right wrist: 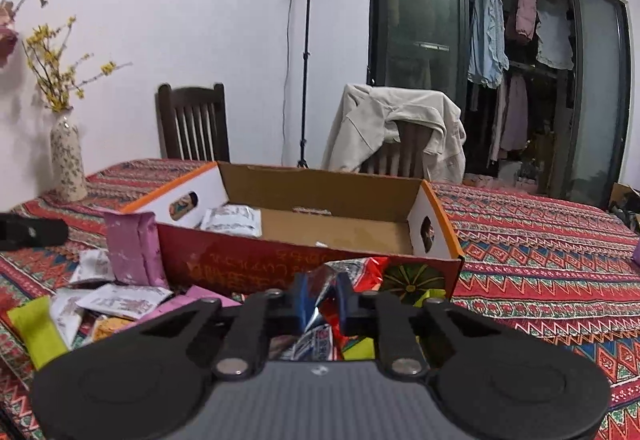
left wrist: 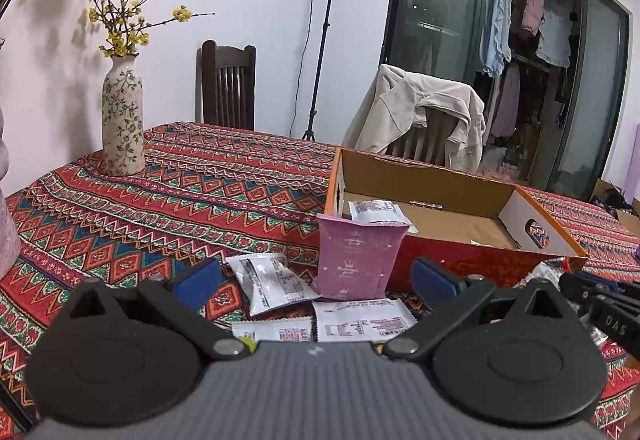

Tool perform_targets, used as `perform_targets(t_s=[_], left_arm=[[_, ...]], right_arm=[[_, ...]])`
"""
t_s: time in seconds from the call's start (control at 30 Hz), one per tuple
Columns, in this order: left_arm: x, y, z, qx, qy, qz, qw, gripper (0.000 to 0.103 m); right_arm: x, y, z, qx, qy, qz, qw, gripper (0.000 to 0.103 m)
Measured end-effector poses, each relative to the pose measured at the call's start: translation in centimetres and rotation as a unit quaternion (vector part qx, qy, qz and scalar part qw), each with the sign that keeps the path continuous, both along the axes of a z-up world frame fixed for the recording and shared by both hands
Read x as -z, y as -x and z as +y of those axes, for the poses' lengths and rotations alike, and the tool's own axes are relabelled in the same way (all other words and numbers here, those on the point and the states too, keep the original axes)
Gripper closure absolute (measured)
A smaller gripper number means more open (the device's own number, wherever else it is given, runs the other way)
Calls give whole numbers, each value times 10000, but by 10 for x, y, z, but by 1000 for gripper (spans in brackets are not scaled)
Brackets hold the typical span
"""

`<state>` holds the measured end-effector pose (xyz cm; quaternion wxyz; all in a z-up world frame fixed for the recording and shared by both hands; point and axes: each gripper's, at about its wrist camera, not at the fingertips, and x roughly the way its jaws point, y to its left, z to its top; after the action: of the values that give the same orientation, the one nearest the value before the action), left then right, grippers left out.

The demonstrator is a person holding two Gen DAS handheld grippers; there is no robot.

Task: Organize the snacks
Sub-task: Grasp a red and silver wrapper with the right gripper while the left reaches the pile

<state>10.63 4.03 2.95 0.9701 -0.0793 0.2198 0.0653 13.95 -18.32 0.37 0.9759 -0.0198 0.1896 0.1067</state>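
Observation:
An open cardboard box [left wrist: 440, 176] [right wrist: 320, 180] with red outer walls sits on the patterned tablecloth; one white snack packet [left wrist: 376, 210] [right wrist: 232, 218] lies inside at its left end. A pink packet [left wrist: 354, 260] [right wrist: 134, 248] stands against the box's front left corner, with white packets [left wrist: 268, 280] [right wrist: 120, 300] lying around it. My left gripper [left wrist: 316, 276] is open and empty, just before the pink packet. My right gripper [right wrist: 320, 292] is shut on a silver and red snack packet [right wrist: 324, 280], low in front of the box's front wall.
A flowered vase [left wrist: 122, 120] [right wrist: 67, 164] with yellow blossoms stands at the table's back left. Two chairs [left wrist: 228, 84] stand behind the table, one draped with a beige jacket [left wrist: 420, 112]. A green packet [right wrist: 36, 332] and other loose snacks lie at front left.

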Motion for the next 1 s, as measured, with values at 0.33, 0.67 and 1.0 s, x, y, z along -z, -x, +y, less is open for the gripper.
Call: perform_targets(t_s=[0.33, 0.67, 1.0], left_arm=[[-1, -1, -11, 16, -149, 49, 9999, 0], [-2, 0, -17, -10, -202, 53, 9998, 0], [-1, 1, -16, -17, -187, 83, 9998, 0]], right_arm=[[1, 1, -25, -196, -549, -49, 9983, 97], [6, 0, -37, -291, -860, 31, 9959, 97], [8, 4, -46, -336, -1136, 81, 9929, 97]])
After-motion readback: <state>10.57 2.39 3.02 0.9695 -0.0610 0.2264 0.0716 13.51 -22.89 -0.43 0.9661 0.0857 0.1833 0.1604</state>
